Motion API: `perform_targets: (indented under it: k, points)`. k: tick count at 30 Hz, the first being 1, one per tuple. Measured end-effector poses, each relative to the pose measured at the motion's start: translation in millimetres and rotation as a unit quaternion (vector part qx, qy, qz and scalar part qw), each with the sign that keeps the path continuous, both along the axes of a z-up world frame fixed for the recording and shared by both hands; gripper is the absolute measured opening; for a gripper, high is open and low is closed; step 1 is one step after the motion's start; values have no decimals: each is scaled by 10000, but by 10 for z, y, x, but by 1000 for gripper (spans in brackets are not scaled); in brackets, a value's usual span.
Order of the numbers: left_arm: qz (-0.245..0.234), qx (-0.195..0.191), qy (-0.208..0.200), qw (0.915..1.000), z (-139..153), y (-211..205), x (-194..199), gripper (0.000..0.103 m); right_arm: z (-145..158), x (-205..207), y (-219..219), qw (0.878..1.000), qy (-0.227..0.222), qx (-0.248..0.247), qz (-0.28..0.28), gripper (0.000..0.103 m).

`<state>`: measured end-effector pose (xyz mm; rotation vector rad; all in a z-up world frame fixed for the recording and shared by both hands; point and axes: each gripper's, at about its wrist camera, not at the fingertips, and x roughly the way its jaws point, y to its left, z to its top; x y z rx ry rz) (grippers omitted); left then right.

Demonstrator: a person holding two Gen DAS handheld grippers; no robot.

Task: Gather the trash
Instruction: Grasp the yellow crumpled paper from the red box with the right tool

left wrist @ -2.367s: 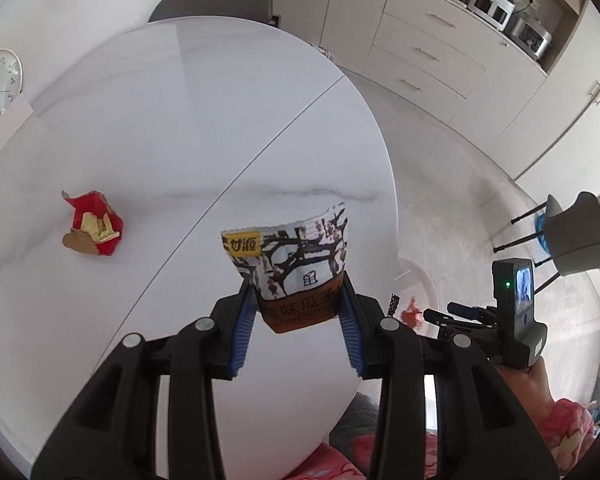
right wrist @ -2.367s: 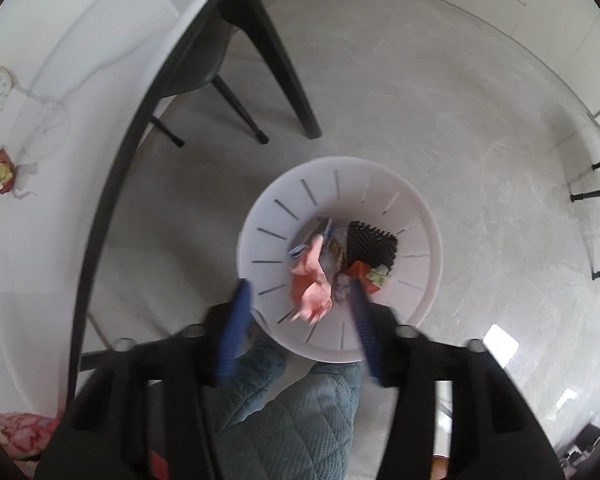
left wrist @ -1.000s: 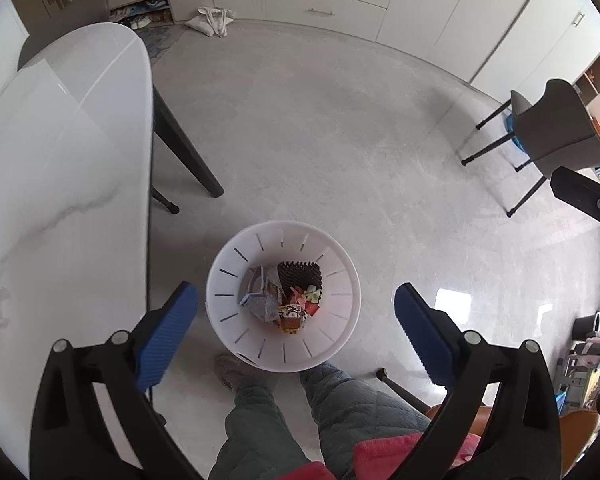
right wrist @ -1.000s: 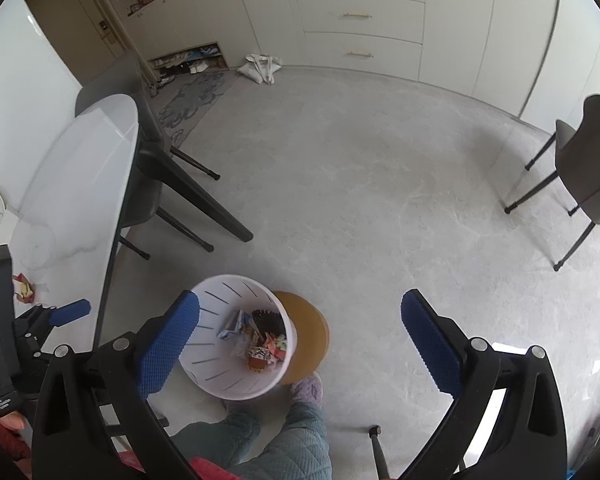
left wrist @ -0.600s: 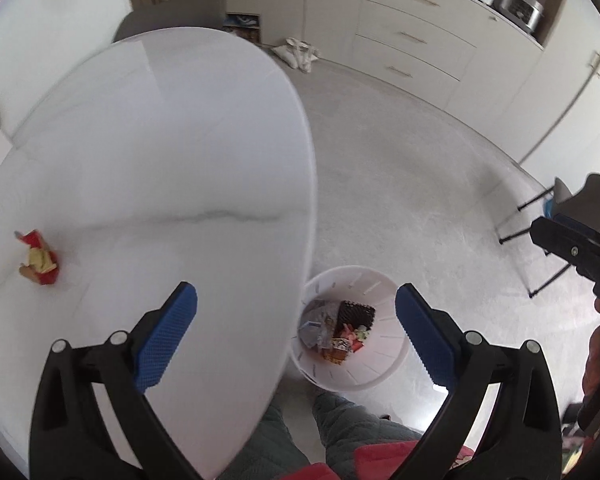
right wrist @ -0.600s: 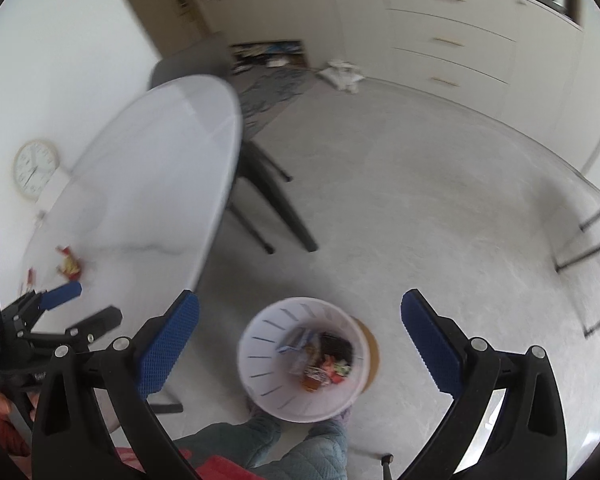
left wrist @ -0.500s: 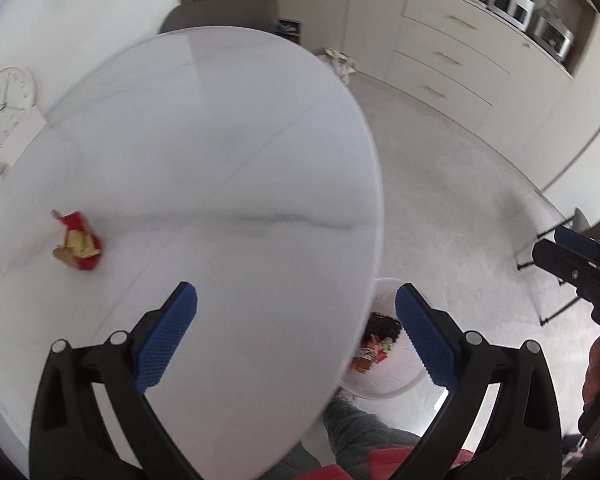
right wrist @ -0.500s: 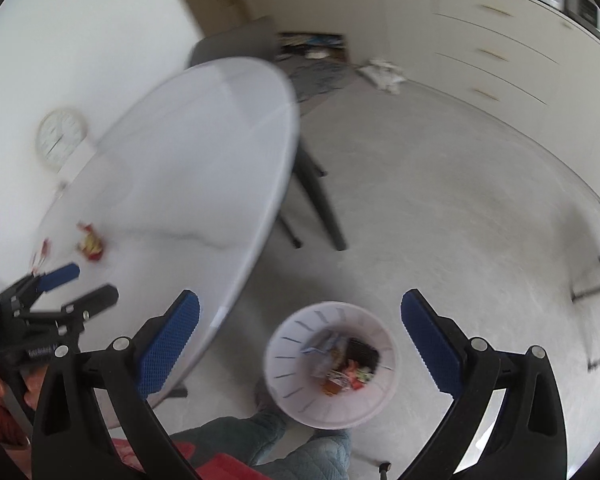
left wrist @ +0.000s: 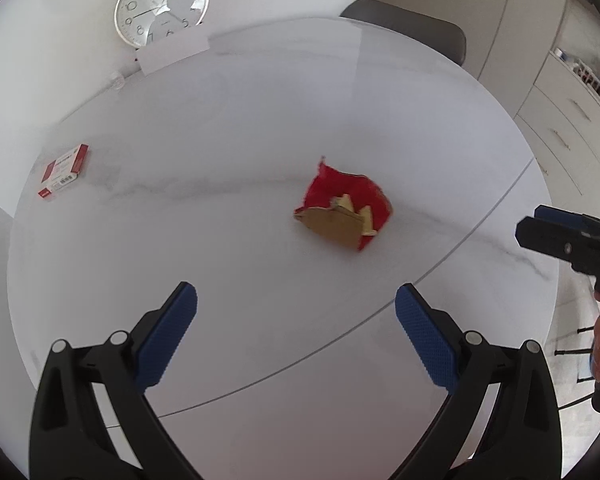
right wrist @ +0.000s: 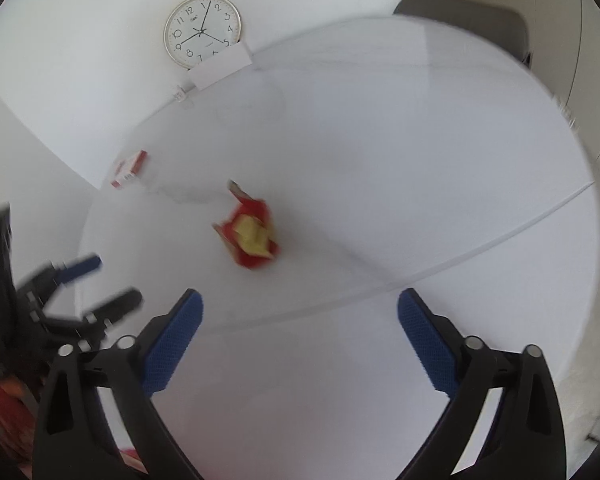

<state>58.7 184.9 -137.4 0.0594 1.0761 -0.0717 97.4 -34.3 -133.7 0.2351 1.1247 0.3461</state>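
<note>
A crumpled red and yellow wrapper [left wrist: 342,210] lies near the middle of the round white table [left wrist: 220,128]; it also shows, blurred, in the right wrist view [right wrist: 252,236]. My left gripper [left wrist: 296,332] is open and empty, above the table short of the wrapper. My right gripper [right wrist: 298,336] is open and empty too, also short of the wrapper. Each gripper shows in the other's view: the right one at the right edge of the left wrist view [left wrist: 564,236], the left one at the left of the right wrist view [right wrist: 76,296].
A small red and white box [left wrist: 64,170] lies at the table's far left. A wall clock [left wrist: 162,6] and a white card [left wrist: 174,54] stand at the back. A grey chair [left wrist: 408,28] is behind the table. Cabinets [left wrist: 572,112] stand at the right.
The left gripper let the printed snack bag go into the white bin and opened. Both grippers swung from the bin back over the table, toward the red wrapper.
</note>
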Motion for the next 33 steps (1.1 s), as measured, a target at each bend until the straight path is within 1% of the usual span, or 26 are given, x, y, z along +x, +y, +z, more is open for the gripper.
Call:
perform_targets:
  k: [1,3,5,7,8,10,13,14,17,19,21,23,26,33]
  points:
    - [58,-53,1,10000,-16,86,38,95,-33,112,72,9996,171,190,-105,89]
    - [178,-171,8,9997,-70,297,176,95,-141,351,205,9947,621,716,-390,82]
    - [286,-337,21,9990,-123,479,289,95,-280,512,307,9851,1060,1202,-618,77]
    - [333,-519,58,9981,-190,576,423,95,-428,636,418,9752,1434,1473,-825,73]
    - [340,-605,63,9976,-224,637,487,95,-483,693,500,9716,1560,1532,-904,70]
    - [306,-681,49,9972,-260,661,560,95,-614,775,603,9641,1853,1583,-1052,68]
    - [201,-780,-26,9967,-308,728,680,95,-752,818,694,9554,2160,1622,-1190,66]
    - [142,-822,-31,9965,-334,739,718,95,-791,827,733,9533,2255,1579,-1243,66]
    - [53,-829,-7,9965,-409,752,812,95,-865,863,795,9529,2346,1328,-1387,66]
    - [63,-861,-22,9963,-437,779,850,95,-922,911,818,9529,2388,1173,-1458,66]
    - [124,-976,-1,9952,-463,819,872,95,-974,949,839,9527,2448,991,-1502,66]
    - [185,-1089,48,9939,-496,864,876,95,-1013,974,844,9515,2509,919,-1525,66]
    - [236,-1164,123,9929,-558,900,857,95,-1082,1025,893,9515,2579,787,-1479,66]
    - [291,-1187,215,9923,-621,976,791,95,-1167,1100,997,9610,2508,177,-1149,66]
